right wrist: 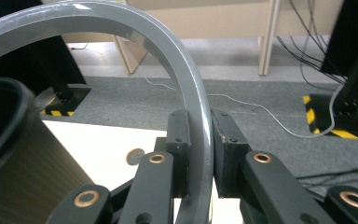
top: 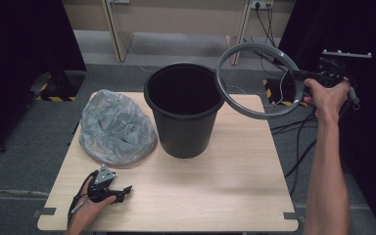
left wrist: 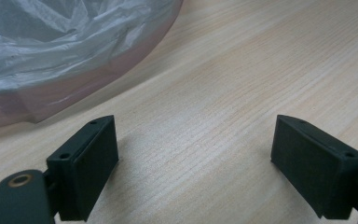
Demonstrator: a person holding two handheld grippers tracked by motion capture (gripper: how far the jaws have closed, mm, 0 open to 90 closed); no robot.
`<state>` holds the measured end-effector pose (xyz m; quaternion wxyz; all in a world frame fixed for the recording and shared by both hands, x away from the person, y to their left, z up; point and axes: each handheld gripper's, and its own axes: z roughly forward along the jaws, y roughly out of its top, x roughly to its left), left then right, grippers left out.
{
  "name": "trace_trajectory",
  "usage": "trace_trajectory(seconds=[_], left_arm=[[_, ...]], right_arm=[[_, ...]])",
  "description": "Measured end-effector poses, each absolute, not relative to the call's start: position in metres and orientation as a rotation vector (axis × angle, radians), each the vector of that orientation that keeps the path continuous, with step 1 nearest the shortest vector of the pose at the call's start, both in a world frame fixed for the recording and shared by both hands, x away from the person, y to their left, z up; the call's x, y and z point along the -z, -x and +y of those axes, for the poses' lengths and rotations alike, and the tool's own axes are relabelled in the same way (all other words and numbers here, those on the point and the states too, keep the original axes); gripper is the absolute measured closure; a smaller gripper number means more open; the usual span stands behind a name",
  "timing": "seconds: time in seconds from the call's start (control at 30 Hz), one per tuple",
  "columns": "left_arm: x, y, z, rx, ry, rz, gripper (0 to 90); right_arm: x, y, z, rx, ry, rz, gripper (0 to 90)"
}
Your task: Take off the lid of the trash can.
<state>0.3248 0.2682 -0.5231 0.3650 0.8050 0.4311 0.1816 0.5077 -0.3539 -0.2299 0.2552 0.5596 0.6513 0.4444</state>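
Observation:
A black bin (top: 183,110) stands upright in the middle of the wooden table (top: 235,186). A grey ring (top: 259,81) hangs tilted in the air beside the bin's right rim, off the table's far right corner. My right gripper (top: 306,74) is shut on the ring's right edge; in the right gripper view both pads clamp the ring (right wrist: 193,93), with the bin (right wrist: 14,154) at the left. A crumpled clear plastic bag (top: 115,127) lies left of the bin. My left gripper (top: 123,190) rests low on the table near the front left, open, with bare wood between its jaws and the bag (left wrist: 51,46) beyond.
Cables (top: 293,132) and a yellow-and-black striped base (top: 279,93) lie on the floor right of the table. Dark curtains hang on both sides. Table legs of other furniture (top: 115,29) stand at the back.

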Motion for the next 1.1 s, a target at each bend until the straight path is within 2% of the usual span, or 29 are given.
trace_trajectory(seconds=[0.23,0.37,0.4,0.9,1.1], left_arm=[[0.523,-0.325,0.268,-0.468,-2.072,1.109,13.5],[0.523,-0.325,0.268,-0.469,-2.071,1.11,13.5],[0.523,-0.325,0.268,-0.469,-2.07,1.111,13.5],[0.523,-0.325,0.268,-0.47,-2.067,1.114,13.5],[0.523,-0.325,0.268,-0.471,-2.067,1.115,13.5]], right_arm=[[0.26,-0.499,-0.388,-1.132,-1.601,1.734,78.9],[0.292,-0.5,-0.398,-1.08,-1.646,1.744,78.8],[0.292,-0.5,-0.398,-1.08,-1.646,1.744,78.8],[0.415,-0.515,-0.38,-0.885,-1.747,1.862,78.8],[0.45,-0.518,-0.372,-0.852,-1.77,1.866,78.8]])
